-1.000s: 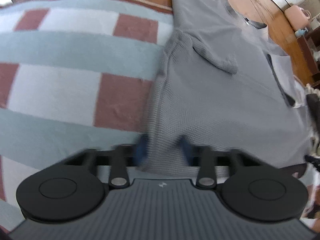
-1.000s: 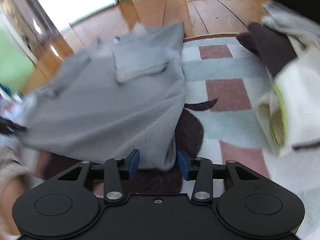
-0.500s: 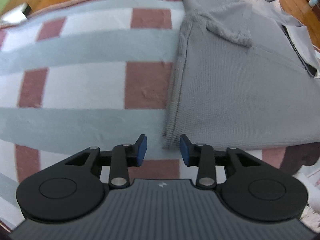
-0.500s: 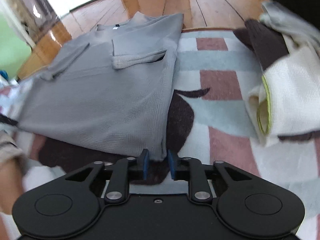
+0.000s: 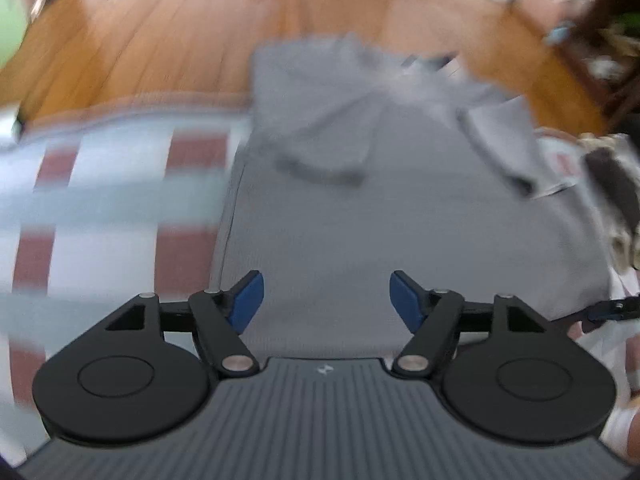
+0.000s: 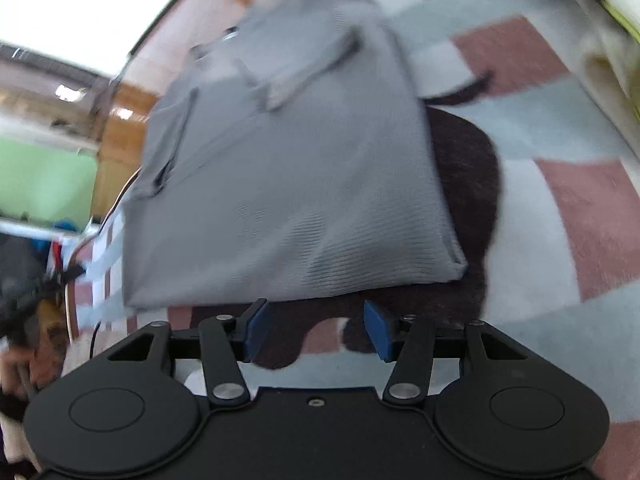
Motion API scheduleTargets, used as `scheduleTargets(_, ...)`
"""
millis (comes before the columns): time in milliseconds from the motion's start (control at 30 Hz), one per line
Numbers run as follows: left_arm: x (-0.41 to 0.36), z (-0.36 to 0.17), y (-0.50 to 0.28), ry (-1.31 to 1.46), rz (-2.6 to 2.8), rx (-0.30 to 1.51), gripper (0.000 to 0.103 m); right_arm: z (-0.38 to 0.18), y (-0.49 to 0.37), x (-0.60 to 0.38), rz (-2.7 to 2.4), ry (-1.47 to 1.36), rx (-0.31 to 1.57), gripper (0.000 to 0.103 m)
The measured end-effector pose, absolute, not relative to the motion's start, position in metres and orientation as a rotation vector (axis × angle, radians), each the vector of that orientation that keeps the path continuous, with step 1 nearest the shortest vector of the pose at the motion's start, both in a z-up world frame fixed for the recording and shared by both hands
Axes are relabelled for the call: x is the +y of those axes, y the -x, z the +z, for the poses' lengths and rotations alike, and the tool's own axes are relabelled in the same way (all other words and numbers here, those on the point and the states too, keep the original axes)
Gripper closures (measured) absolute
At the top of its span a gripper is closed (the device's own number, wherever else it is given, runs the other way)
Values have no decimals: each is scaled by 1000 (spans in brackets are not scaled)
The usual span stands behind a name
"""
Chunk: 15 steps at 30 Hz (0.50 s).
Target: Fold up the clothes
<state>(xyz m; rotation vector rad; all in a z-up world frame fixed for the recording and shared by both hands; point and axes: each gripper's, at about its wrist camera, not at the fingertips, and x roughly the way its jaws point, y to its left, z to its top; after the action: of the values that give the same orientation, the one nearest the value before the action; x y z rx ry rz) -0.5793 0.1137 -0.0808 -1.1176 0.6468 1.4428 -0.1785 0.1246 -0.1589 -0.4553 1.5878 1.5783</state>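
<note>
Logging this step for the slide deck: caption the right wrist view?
Open right gripper hovers just short of the hem of the grey waffle-knit shirt, lying flat on the checked rug.

rug (image 6: 540,132) bare right of grey shirt (image 6: 288,184) | white garment (image 6: 612,40) blocks far right

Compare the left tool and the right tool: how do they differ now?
The left tool hangs over the grey shirt; the right tool hangs over the rug, just off the hem. The left jaws gape wider than the right. Both are open and empty.
</note>
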Motion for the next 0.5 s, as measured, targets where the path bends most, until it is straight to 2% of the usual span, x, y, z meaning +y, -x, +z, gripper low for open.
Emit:
scheduleTargets(33,114,-87,584,1224,1426,588,34,-161,173,122,1551,409,1608,46)
scheduleTargets(100,109,-96,592,1414,1317,358,34,-164,164,117,1479,326,1571,46)
scheduleTargets(167,104,-99,592,1493,1253,173,33,-168,158,110,1416,250,1548,46)
scheduleTargets(267,104,-96,573,1455,1294,142,26,-171,160,104,1390,205,1551,46)
scheduleTargets(333,108,-101,563,1453,1332,174,25,-167,167,104,1411,249,1504,46)
scheduleTargets(367,110,-103,559,1460,1346,189,25,-165,171,104,1424,269,1476,50)
scheduleTargets(400,113,-107,555,1461,1354,208,25,-163,173,107,1437,285,1448,73)
scheduleTargets(433,114,-108,553,1462,1359,221,25,-161,175,110,1451,297,1420,89)
scheduleTargets(467,116,-111,552,1464,1369,230,25,-159,177,111,1456,311,1380,99)
scheduleTargets(500,119,-114,550,1464,1379,240,25,-152,181,111,1479,330,1310,99)
